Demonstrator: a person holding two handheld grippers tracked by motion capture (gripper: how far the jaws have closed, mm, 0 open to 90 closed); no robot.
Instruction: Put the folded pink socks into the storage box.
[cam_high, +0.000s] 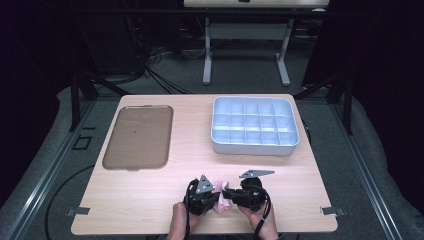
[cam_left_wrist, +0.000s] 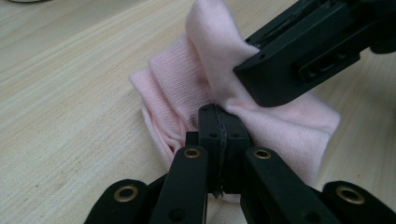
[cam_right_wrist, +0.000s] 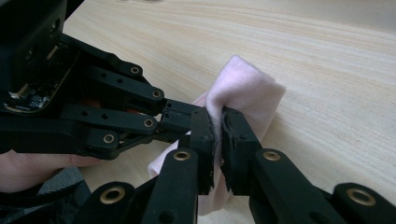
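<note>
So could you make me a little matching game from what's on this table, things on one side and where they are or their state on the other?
Things:
1. pink cloth
2. grey divided tray
3. brown flat tray

Places or states:
A. far right, compartments empty
B. left side of the table
C. pinched by both hand-held grippers, left and right

Pairs: 1-C, 2-A, 3-B

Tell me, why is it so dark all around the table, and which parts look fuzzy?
High view: light falls on the pale wooden table, the room around stays dark, and a soft glare sits by the grey compartment tray. Left gripper view: the soft pink knitted cloth is sharp, the nearest black linkage blurs. Right gripper view: the far tabletop softens, and the cloth looks bright.
</note>
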